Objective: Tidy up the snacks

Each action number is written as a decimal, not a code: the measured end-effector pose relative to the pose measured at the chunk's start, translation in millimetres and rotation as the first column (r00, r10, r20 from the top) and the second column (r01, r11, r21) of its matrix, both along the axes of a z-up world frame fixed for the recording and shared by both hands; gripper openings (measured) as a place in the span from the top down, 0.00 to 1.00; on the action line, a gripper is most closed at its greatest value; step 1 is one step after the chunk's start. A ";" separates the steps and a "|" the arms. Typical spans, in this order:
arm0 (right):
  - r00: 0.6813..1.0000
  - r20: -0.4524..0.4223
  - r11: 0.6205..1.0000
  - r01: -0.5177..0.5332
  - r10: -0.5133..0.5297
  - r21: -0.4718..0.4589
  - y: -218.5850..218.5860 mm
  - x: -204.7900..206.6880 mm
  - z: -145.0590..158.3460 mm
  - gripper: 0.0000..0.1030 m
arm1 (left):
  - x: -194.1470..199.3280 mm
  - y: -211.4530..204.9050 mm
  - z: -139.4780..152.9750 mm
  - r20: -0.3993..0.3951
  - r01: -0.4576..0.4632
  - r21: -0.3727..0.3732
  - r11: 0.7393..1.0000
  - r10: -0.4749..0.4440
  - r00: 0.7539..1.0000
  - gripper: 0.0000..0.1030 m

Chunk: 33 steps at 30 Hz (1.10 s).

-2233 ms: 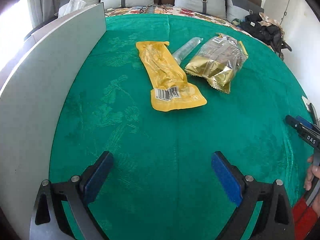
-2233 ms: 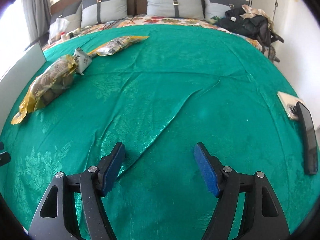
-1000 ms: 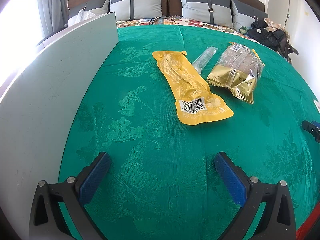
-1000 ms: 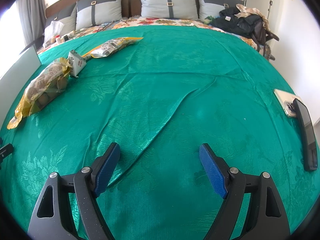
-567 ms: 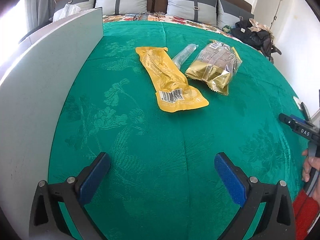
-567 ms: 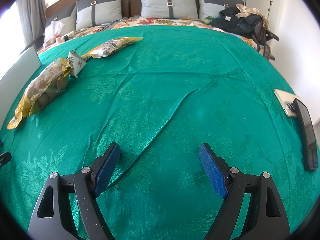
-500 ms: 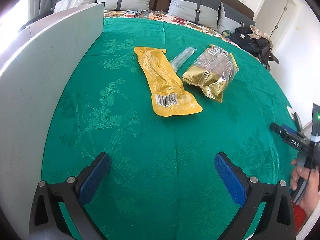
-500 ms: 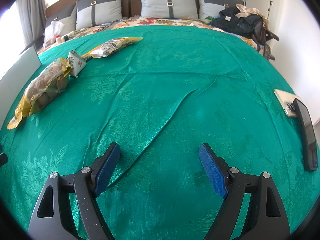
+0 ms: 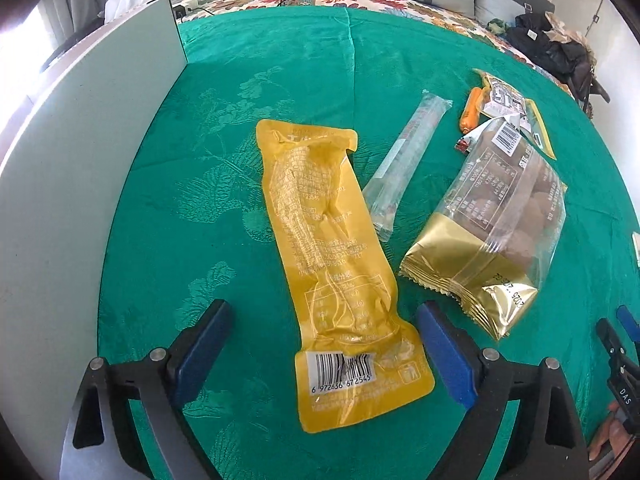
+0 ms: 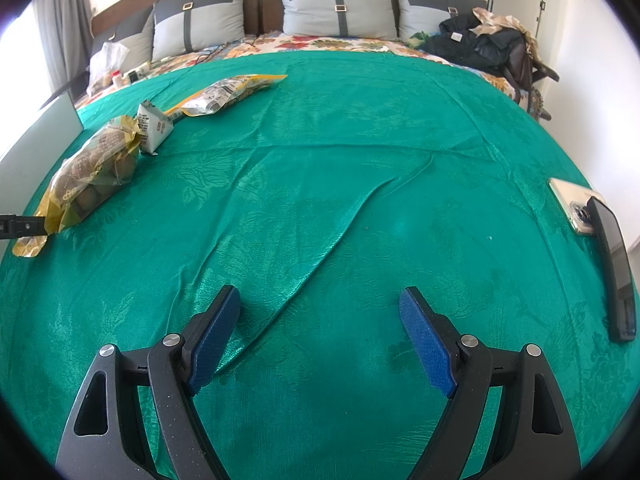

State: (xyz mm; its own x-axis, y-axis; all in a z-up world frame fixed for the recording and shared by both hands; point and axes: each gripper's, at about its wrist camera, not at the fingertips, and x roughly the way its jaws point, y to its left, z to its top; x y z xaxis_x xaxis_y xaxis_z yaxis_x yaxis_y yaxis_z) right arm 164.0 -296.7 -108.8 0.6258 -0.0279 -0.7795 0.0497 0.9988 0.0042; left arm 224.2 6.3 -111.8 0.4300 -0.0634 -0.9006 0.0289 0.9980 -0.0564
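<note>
Left gripper (image 9: 320, 352) spread wide, holding nothing — its blue pads either side of the barcode end of the long yellow plastic snack packet (image 9: 326, 256), centre frame on the green patterned cloth (image 9: 240, 80). Gold-and-clear foil snack bag (image 9: 492, 236) to the right, narrow clear wrapped stick (image 9: 404, 164) btwn them. Right gripper (image 10: 320, 336) also wide, empty — over bare cloth, lower centre.

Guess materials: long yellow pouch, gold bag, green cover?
Yellow pouch: glossy plastic film, likely vacuum-sealed; it clings in wrinkles around its contents. Gold bag: metallised foil base, clear plastic upper showing brown pieces, serrated seal. Green cover: woven satin-like fabric, sheen, floral jacquard, creases.
</note>
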 end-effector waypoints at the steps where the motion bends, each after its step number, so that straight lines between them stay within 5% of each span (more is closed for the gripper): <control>1: 1.000 0.000 1.000 0.000 0.000 0.000 0.1 0.0 0.0 0.18 | -2.5 -0.6 1.8 0.022 0.008 -0.002 1.000 -0.008 1.000 0.26; 2: 1.000 0.000 1.000 0.000 0.000 0.000 -0.1 0.0 0.0 0.18 | -5.8 -2.0 3.8 0.046 0.026 0.003 1.000 -0.027 0.999 0.50; 3: 1.000 0.000 1.000 -0.001 0.001 0.001 -0.1 0.0 -0.1 0.18 | -8.2 -3.5 4.9 0.052 0.046 0.010 0.999 -0.046 0.998 0.52; 7: 1.000 0.000 1.000 -0.001 0.001 0.001 0.2 0.8 -0.3 0.17 | -25.6 4.5 5.4 0.042 0.050 -0.040 0.998 -0.048 0.998 0.53; 16: 1.000 0.000 1.000 -0.001 0.001 0.001 0.2 0.8 -0.4 0.17 | -99.2 24.0 1.6 0.062 0.029 -0.014 0.999 -0.028 0.998 0.52; 18: 1.000 0.000 1.000 0.000 0.000 0.001 0.2 0.8 -0.5 0.17 | -101.2 23.9 -0.2 0.076 0.025 0.007 1.000 -0.025 0.997 0.46; 20: 1.000 0.000 1.000 0.000 0.000 0.001 0.2 0.8 -0.4 0.17 | -96.1 25.1 -1.7 0.081 0.005 0.013 1.000 -0.006 0.997 0.23; 28: 1.000 0.000 1.000 0.000 0.000 0.001 0.2 0.9 -0.5 0.17 | -82.4 37.2 -13.6 0.127 -0.049 0.048 0.998 0.043 0.991 0.00; 33: 1.000 0.000 1.000 0.000 0.000 0.001 0.2 1.0 -0.4 0.17 | -87.1 38.8 -15.2 0.166 -0.047 0.047 0.998 0.039 0.985 0.00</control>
